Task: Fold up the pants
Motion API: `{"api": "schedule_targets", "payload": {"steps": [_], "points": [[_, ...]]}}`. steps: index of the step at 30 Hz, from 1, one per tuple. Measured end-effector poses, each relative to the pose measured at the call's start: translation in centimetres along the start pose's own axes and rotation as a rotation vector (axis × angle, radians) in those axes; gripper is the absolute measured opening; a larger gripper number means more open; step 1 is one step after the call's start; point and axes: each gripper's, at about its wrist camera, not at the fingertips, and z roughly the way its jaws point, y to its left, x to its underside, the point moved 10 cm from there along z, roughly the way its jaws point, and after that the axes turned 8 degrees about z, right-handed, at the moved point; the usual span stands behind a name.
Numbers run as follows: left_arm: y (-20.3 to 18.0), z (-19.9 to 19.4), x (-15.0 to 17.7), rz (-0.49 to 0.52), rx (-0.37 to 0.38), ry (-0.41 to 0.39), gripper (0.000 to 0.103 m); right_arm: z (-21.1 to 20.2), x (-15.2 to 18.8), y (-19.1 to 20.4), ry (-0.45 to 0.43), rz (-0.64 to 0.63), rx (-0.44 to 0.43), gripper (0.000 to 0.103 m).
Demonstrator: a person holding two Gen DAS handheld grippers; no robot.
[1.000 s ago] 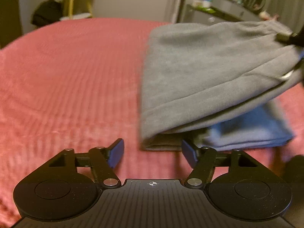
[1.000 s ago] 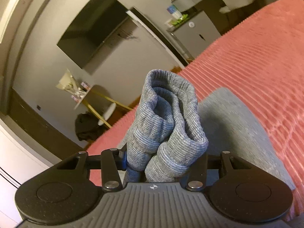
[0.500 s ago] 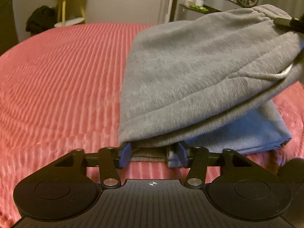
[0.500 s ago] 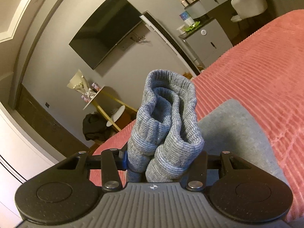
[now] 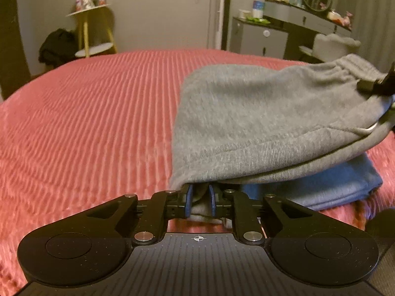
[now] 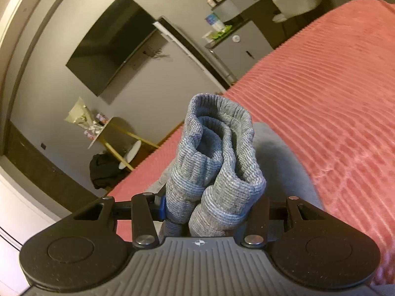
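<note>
Folded grey pants (image 5: pixel 259 123) lie on the red ribbed bedspread (image 5: pixel 86 123), their right end lifted off it. My left gripper (image 5: pixel 200 197) is at the near lower corner of the fold. Its jaws are closing, and the blue pads (image 5: pixel 189 194) pinch the grey fabric edge between them. My right gripper (image 6: pixel 207 209) is shut on a bunched, ribbed end of the pants (image 6: pixel 217 153), which stands up between its fingers. The right gripper's black tip (image 5: pixel 377 86) shows at the right edge of the left wrist view, holding the elastic waistband up.
A folded blue garment (image 5: pixel 321 187) lies under the grey pants on the right. Beyond the bed stand a yellow side table (image 5: pixel 91 32), a dark clothing heap (image 5: pixel 58 46), a grey dresser (image 5: pixel 261 37) and a white chair (image 5: pixel 335 44). A wall TV (image 6: pixel 111 44) hangs behind.
My left gripper moved forward to the near corner of the pants, and its jaws went from wide apart to pinching the fabric. The right gripper kept its hold and sank slightly.
</note>
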Motion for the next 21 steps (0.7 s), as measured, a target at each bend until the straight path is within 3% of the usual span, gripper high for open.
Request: {"api": "schedule_targets", "payload": {"steps": [3,6,8,9,12,14,18,21], "points": [[0.3,0.4,0.9,0.010,0.031,0.058,0.027,0.9,0.4,-2.7,0.071,0.022,0.088,0.049],[1.4,-0.1,1.4,-0.032,0.047,0.076,0.030,1.1,1.2,-5.7,0.129,0.122,0.137,0.052],[2.6,-1.1,1.4,-0.047,0.037,0.056,0.041,0.9,1.4,-6.7,0.141,0.155,0.147,0.061],[3.0,-1.6,1.1,-0.052,0.029,0.037,0.045,0.5,1.2,-6.9,0.125,0.151,0.155,0.070],[4.1,-2.2,-0.4,-0.075,0.013,-0.007,0.051,-0.7,-0.2,-6.6,0.054,0.110,0.123,0.072],[4.0,-1.9,-1.7,-0.075,0.019,-0.017,0.055,-1.4,-1.3,-6.6,0.015,0.080,0.146,0.072],[2.1,-0.1,-4.1,0.019,0.039,-0.003,0.069,-1.0,-2.4,-7.1,0.030,0.099,0.122,0.077],[0.7,2.3,-5.7,0.106,0.026,0.008,0.073,-0.4,-2.5,-6.3,0.052,0.038,0.105,0.077]]}}
